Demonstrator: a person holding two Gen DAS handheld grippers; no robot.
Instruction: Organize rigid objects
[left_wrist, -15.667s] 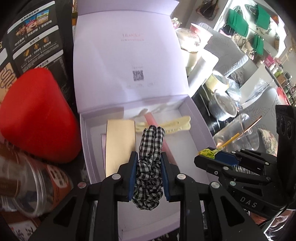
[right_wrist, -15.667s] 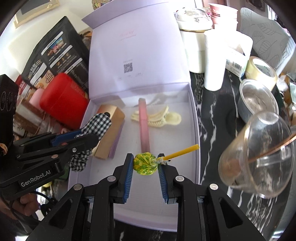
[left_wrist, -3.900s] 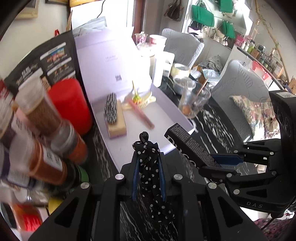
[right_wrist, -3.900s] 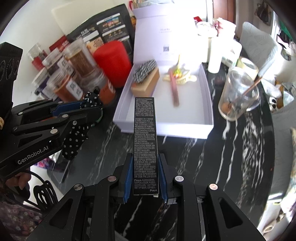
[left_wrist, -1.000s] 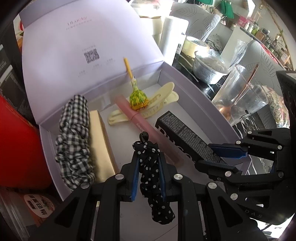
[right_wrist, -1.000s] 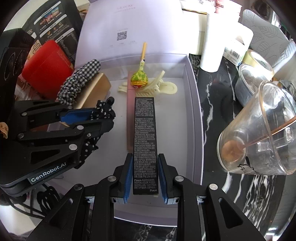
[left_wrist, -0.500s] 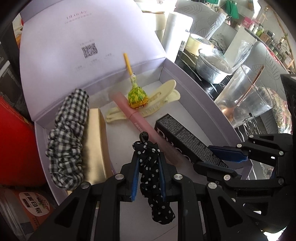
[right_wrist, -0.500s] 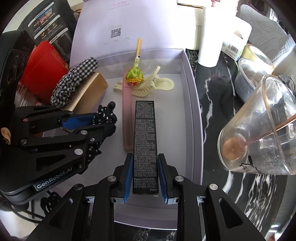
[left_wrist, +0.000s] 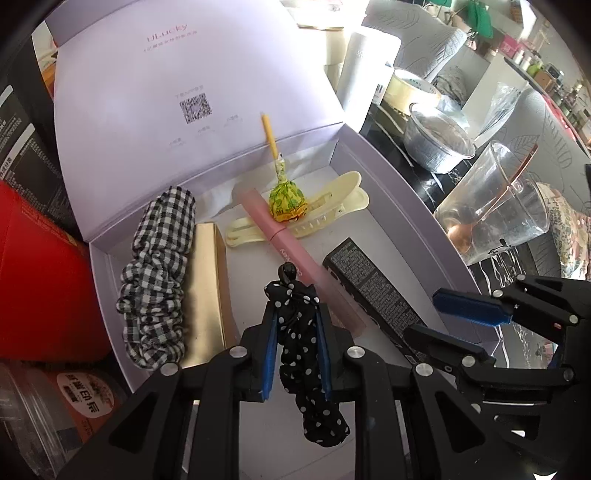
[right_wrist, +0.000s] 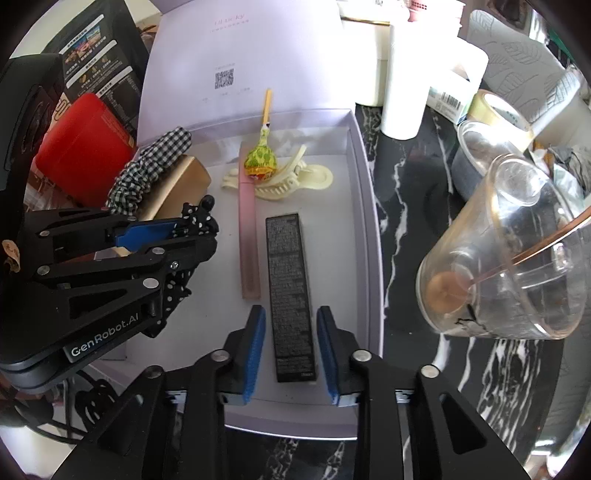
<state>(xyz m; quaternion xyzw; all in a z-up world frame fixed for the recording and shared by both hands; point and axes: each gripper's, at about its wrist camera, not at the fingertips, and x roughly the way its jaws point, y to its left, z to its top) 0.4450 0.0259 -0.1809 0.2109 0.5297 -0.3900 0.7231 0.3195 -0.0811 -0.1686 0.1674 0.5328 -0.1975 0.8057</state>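
Between the left gripper's (left_wrist: 295, 347) fingers hangs a soft cloth hair tie (left_wrist: 301, 354), black with white dots. The black carton (right_wrist: 290, 295) between the right gripper's (right_wrist: 291, 350) opening fingers is matt printed card, the pads clear of it. Beyond lie a frosted pink tube (right_wrist: 248, 229), a glossy cream plastic hair clip (right_wrist: 295, 179), a crinkly-wrapped lollipop (right_wrist: 260, 160), a shiny gold box (left_wrist: 207, 291) and a checked cloth scrunchie (left_wrist: 159, 273), all in a smooth matt lilac cardboard box (right_wrist: 364, 236).

"uLucky" is printed on the open lid (left_wrist: 177, 92) of the lavender box, beyond the tongs, above a QR code (left_wrist: 196, 108). "GenRobot.AI" stands on the left gripper (right_wrist: 201, 225), left of the right tongs.
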